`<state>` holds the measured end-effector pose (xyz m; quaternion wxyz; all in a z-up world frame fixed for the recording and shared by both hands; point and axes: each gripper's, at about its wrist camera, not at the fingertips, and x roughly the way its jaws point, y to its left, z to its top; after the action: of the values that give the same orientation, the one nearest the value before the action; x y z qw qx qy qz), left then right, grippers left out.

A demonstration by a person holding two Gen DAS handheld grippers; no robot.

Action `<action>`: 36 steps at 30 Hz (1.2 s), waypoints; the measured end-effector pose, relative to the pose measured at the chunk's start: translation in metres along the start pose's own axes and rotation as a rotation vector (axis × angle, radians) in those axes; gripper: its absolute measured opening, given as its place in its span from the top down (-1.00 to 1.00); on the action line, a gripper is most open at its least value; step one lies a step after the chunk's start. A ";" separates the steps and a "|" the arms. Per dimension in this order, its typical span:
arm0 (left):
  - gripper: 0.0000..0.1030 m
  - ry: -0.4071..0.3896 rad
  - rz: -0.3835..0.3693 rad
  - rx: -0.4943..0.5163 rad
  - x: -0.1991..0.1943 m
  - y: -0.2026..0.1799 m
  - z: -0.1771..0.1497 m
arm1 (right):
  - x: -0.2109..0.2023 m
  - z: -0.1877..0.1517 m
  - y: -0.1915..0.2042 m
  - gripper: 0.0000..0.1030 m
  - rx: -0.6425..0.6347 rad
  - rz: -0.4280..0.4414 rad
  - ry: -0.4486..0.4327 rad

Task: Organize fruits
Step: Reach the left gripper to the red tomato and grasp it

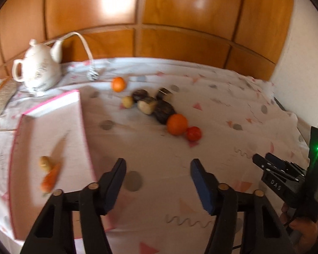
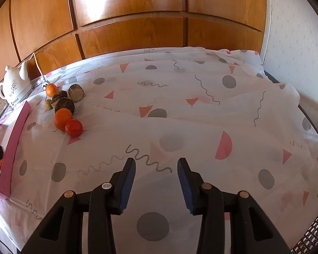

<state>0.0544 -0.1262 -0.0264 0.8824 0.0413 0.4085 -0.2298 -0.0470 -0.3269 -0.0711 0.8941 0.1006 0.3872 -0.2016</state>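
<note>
Left gripper (image 1: 158, 166): jaws spread, holding nothing, poised above the cloth (image 1: 222, 110) beside the pink-rimmed box (image 1: 82, 127). Right gripper (image 2: 156, 166): likewise spread and empty, over bare cloth at 6 o'clock in its own view.

Task items. In the left view the box lies at 9 o'clock and already holds a potato (image 1: 45, 163) and a carrot (image 1: 50, 178), touching. The unsorted cluster sits at 12 to 1 o'clock: a small orange (image 1: 118, 84) farthest back, a second potato (image 1: 127, 102), several dark round pieces (image 1: 163, 111) of uncertain kind, then a large orange (image 1: 177, 124) touching a tomato (image 1: 194, 133), nearest the grippers.

Step in hand, as judged: between placements, with the next item not yet chosen. The tomato looks easiest to reach. The next move calls for a forward reach and a close that does not nudge the adjoining orange, since both would roll.

Surroundings. A white teapot (image 1: 39, 67) and cable (image 1: 85, 48) stand at 10 to 11 o'clock, behind the box, clear of the likely path. The box's near wall lies between cluster and interior, so anything carried must be lifted over it.
</note>
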 end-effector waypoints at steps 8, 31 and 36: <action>0.39 0.089 -0.104 0.008 0.042 -0.033 0.014 | -0.002 0.001 -0.008 0.19 0.003 -0.015 -0.011; 0.44 0.149 -0.047 -0.142 0.127 -0.061 0.043 | 0.006 -0.006 -0.030 0.19 0.035 -0.016 0.028; 0.46 0.128 -0.112 -0.133 0.117 -0.054 0.035 | 0.009 -0.007 -0.030 0.19 0.037 -0.015 0.034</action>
<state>0.1208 -0.2268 -0.0836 0.8412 -0.0259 0.4800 -0.2478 -0.0591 -0.3539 -0.0829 0.8838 0.1179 0.3994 -0.2135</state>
